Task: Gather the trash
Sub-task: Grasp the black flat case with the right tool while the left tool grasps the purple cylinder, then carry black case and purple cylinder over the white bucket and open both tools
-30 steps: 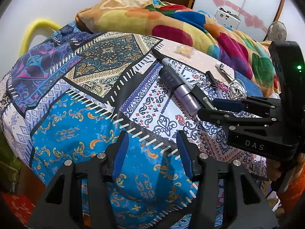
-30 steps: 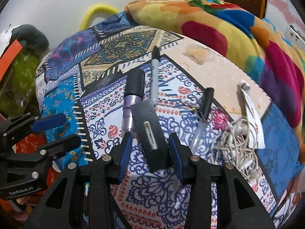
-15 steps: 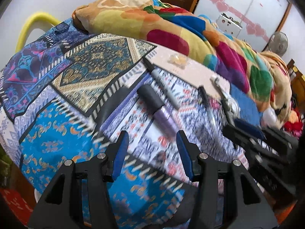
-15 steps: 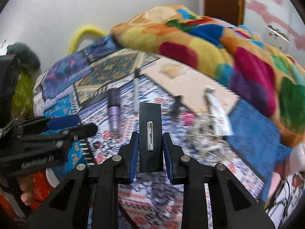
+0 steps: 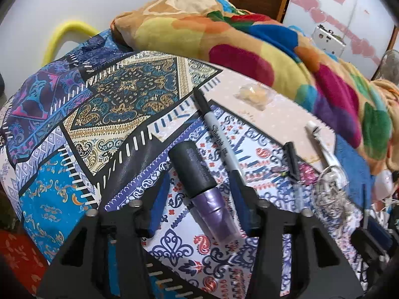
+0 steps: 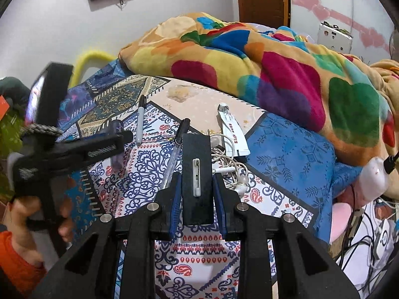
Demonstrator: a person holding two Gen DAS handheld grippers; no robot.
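Black card: flat black card (image 6: 197, 177) with a white safety pin on it, pinched in my right gripper (image 6: 197, 199) above the bedspread (image 5: 124, 104)
Purple bottle: lying on the bedspread, between my left gripper's (image 5: 199, 209) blue pads, which have just been narrowing without touching it
Marker: black pen (image 5: 217, 137) just beside the purple bottle (image 5: 204, 194)
Earphones: white tangle (image 6: 227, 164) near the card

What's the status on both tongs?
Right tongs shut on black flat card. Left tongs closing around purple bottle, pads not yet pressing. Marker close alongside.
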